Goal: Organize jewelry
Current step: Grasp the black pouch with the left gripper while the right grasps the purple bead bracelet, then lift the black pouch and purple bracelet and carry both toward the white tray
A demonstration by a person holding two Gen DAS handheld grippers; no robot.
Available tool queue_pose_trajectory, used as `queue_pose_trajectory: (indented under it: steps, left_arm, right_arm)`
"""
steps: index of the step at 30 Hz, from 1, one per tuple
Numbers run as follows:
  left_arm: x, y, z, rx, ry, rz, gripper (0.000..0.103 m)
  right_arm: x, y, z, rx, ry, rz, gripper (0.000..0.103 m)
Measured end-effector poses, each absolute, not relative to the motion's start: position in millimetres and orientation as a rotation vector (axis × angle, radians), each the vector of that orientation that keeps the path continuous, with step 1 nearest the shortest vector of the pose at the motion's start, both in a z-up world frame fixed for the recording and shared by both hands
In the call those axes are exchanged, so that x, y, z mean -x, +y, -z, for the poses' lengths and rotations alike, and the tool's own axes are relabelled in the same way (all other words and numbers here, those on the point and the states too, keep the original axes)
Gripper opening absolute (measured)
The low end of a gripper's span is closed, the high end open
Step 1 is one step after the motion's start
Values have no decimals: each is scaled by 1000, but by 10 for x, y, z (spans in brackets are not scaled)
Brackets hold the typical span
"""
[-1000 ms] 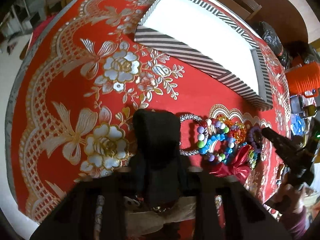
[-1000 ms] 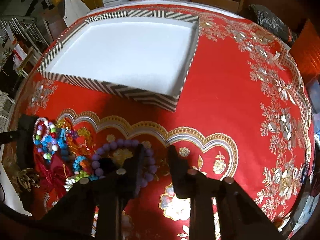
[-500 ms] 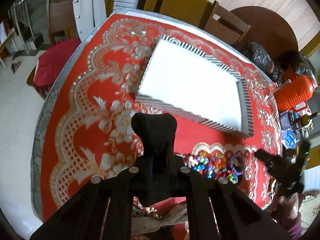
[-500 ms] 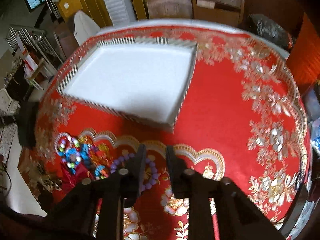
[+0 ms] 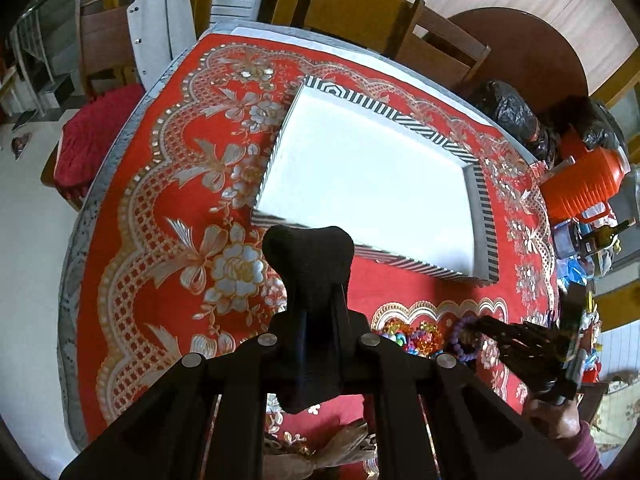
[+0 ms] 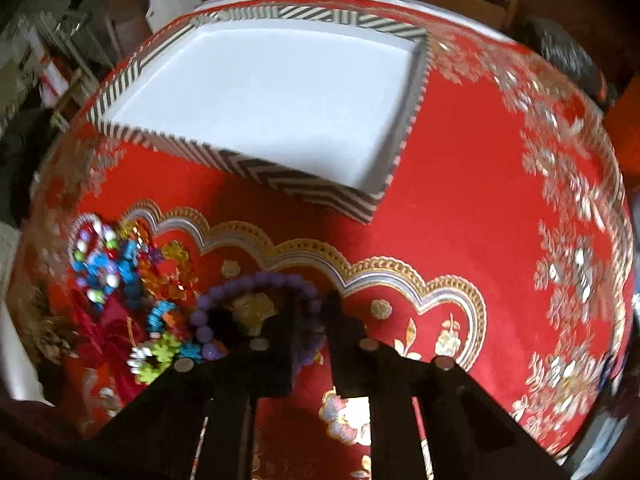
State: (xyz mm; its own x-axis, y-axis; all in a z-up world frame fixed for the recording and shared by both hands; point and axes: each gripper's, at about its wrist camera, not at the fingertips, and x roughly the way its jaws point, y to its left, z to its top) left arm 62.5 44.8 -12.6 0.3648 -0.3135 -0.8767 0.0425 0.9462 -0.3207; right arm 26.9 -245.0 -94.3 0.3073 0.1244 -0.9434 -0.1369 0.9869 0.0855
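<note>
The left tongs (image 5: 308, 240) hang above the worktop (image 5: 168, 216) with their padded tips pressed together and nothing between them, in front of the near striped wall of the tray (image 5: 484, 232). The tray's white floor is bare from wall to wall, and it sits toward the far side of the round red-and-gold cloth. A broad band of open red cloth runs between the tray's near wall and the jewelry pile (image 6: 120, 276), and more lies open to the right of the tray out to the cloth's border. The pile of mixed coloured beads sits at the near left of the right wrist view, close to the worktop's edge. The right tongs (image 6: 312, 312) stand narrowly parted over the purple bead bracelet (image 6: 256, 284), whose right arc lies between the fingers; I cannot tell whether they pinch it. An orange jug (image 5: 580, 184) stands just off the worktop's right rim.
</note>
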Motion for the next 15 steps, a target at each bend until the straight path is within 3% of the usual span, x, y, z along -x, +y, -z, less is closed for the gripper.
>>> queue_pose_trajectory:
  steps: [4,9,11,13,15]
  left_arm:
    - [-730,470,63,252,1167,237,0]
    - [-894,450,-102,247,1124,258,0]
    - [-916,436,-132,244,1116,264,0]
    - [-942,432,-125,248,1122,271,0]
    - [-953,424,-92,247,1134,276,0]
  right_arm:
    - [-249,-2592,606,-118,1184,-211,9]
    - [-342,-2542,378,-61,1167,-222,9]
    - [-341,-2467,463,7,1196,-212,16]
    - [-310,-2415,611,54,1248,-215,32]
    - [-314,-2346,768,88,1302,-227,34]
